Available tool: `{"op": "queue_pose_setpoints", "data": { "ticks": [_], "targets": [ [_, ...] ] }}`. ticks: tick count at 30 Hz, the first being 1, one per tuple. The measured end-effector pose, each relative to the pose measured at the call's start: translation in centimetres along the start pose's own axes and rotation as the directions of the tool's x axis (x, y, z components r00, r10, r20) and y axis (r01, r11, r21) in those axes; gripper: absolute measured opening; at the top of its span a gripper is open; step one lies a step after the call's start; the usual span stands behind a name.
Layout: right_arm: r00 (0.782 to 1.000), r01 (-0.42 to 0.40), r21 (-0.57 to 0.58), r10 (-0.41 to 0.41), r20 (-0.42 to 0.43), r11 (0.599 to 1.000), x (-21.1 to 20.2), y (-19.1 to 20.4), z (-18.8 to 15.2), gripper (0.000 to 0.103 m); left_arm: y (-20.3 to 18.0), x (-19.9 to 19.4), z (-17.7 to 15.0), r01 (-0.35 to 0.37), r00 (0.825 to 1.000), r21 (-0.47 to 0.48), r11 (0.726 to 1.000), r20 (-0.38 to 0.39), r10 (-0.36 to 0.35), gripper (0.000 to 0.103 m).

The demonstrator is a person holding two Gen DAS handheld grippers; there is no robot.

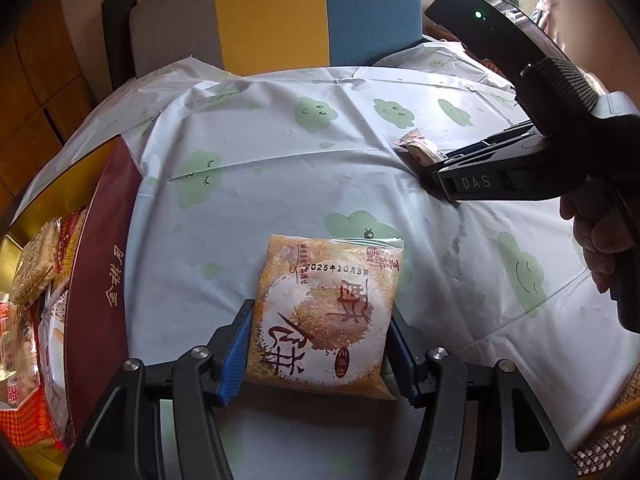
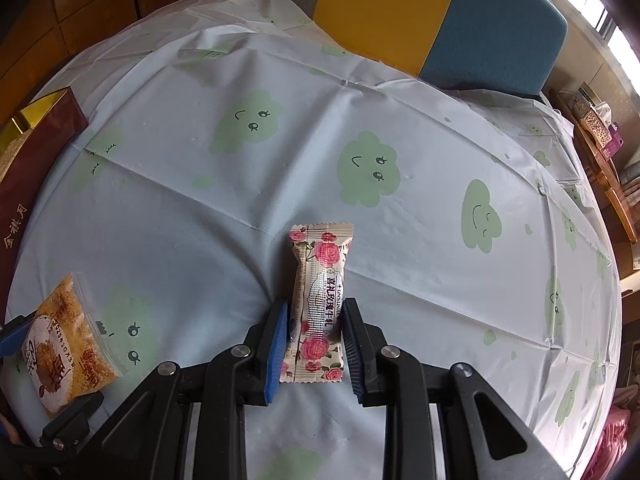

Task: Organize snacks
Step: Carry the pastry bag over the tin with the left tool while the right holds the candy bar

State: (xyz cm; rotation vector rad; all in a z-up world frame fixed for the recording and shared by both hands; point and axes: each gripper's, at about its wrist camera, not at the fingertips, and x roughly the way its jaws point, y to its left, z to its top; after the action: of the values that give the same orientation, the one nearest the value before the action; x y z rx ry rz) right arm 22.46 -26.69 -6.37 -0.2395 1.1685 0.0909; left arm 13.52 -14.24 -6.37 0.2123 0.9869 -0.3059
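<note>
My left gripper (image 1: 320, 344) is shut on an orange square snack packet (image 1: 328, 312) with a printed date, which lies on the cloud-print tablecloth (image 1: 280, 152). My right gripper (image 2: 316, 344) is shut on a slim rose-print candy bar (image 2: 318, 304) resting on the cloth. The right gripper also shows in the left wrist view (image 1: 448, 184), with the bar's end (image 1: 416, 146) sticking out beyond it. The orange packet shows at the lower left of the right wrist view (image 2: 64, 340), held between the left gripper's blue pads.
A dark red gift box (image 1: 100, 264) with gold lining stands at the left, holding several snack packets (image 1: 36, 264). It also shows in the right wrist view (image 2: 28, 152). A grey, yellow and blue chair back (image 1: 280, 12) stands beyond the table's far edge.
</note>
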Motion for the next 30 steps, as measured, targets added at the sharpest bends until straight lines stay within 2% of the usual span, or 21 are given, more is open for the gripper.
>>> {"op": "queue_pose_setpoints", "data": {
  "ticks": [14, 22, 30],
  "targets": [
    [1.0, 0.024, -0.028, -0.024, 0.015, 0.999, -0.3, 1.1, -0.3, 0.025, 0.1, -1.6, -0.6, -0.009, 1.0, -0.017, 1.0, 0.02, 0.01, 0.061],
    [0.999, 0.024, -0.029, -0.023, 0.022, 0.999, -0.4, 1.2, -0.5, 0.025, 0.1, -4.9, -1.0, -0.01, 0.997, -0.026, 1.0, 0.073, 0.012, 0.061],
    [0.999, 0.038, -0.039, -0.037, 0.039, 0.999, -0.5, 1.5, -0.9, 0.024, 2.4, -9.1, -1.2, 0.018, 0.991, -0.089, 0.996, 0.136, -0.005, 0.061]
  ]
}}
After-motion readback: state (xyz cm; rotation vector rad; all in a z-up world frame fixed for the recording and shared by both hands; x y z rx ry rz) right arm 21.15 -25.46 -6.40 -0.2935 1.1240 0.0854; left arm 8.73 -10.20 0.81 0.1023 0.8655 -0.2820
